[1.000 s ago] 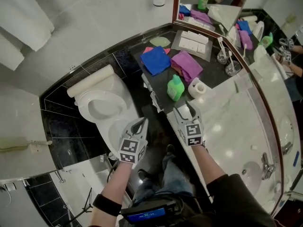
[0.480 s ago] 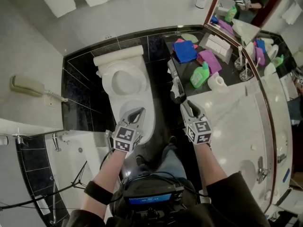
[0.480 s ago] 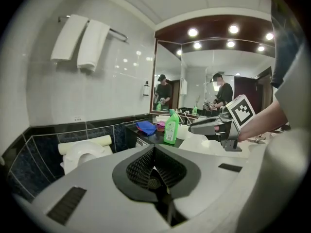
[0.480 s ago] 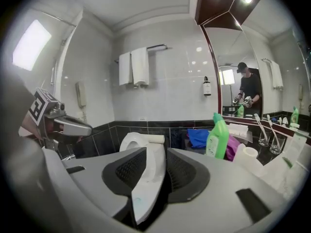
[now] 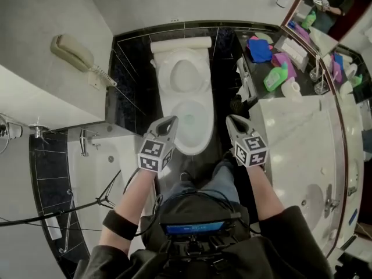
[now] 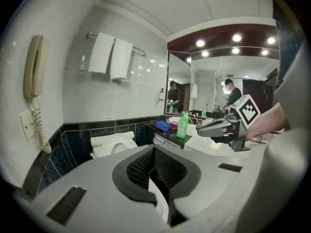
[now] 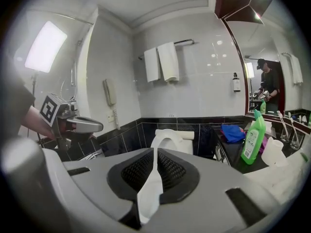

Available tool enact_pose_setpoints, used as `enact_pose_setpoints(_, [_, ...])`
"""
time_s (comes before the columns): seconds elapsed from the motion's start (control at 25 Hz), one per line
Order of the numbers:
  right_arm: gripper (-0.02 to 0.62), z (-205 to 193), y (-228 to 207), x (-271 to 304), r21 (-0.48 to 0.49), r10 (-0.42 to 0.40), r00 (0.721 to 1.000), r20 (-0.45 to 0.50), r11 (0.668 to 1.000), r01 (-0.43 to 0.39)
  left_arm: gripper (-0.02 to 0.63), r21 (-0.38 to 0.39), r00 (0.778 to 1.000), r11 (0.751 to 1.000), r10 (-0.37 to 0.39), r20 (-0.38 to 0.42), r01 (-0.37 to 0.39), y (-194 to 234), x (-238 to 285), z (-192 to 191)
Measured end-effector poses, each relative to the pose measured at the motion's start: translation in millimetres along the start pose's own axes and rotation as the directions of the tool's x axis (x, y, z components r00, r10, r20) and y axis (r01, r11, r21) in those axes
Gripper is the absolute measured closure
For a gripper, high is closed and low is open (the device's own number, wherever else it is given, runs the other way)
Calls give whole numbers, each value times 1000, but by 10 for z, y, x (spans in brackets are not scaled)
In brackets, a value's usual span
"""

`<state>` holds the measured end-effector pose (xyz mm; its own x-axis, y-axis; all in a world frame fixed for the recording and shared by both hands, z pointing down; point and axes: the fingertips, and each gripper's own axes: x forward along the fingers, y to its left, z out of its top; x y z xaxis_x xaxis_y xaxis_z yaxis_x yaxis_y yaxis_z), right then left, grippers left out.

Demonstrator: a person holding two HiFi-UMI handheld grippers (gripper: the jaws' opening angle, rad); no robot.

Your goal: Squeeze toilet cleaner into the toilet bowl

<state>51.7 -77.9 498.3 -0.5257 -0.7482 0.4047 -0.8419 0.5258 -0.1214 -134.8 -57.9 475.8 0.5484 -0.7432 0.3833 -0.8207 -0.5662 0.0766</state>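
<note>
The white toilet (image 5: 187,106) stands with its lid up and its bowl (image 5: 192,124) open to view. My left gripper (image 5: 168,121) hovers at the bowl's left front, shut and empty. At the bowl's right front is my right gripper (image 5: 233,120); its jaws have just been closing with nothing between them, and only a thin slit remains. The green toilet cleaner bottle (image 5: 275,78) stands upright on the dark counter (image 5: 256,83), well right of both grippers. The right gripper view shows this bottle (image 7: 252,139) to the right of the toilet (image 7: 167,139).
A wall phone (image 5: 72,52) hangs left of the toilet. Blue and purple cloths (image 5: 258,48) and a paper roll (image 5: 292,88) share the counter with the bottle. A marble vanity (image 5: 290,144) with a basin runs along the right. Towels (image 7: 163,62) hang above the toilet.
Both grippers have swung left from the counter to the toilet's front. The right gripper's jaws went from open to nearly closed. The bottle has stayed on the counter.
</note>
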Motion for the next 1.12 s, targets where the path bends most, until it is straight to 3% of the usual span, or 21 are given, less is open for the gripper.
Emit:
enact_pose_setpoints(0.24, [555, -7, 450, -35, -14, 34, 999, -36, 999, -35, 604, -52, 999, 998, 46, 8, -46, 162, -317, -128])
enact_pose_setpoints(0.72, [578, -270, 348, -105, 34, 78, 993, -89, 997, -75, 604, -111, 984, 977, 179, -26, -181, 100, -558, -365])
enact_pose_setpoints(1.12, [581, -310, 322, -174, 15, 110, 990, -92, 994, -110, 604, -115, 975, 968, 222, -28, -224, -34, -644, -352])
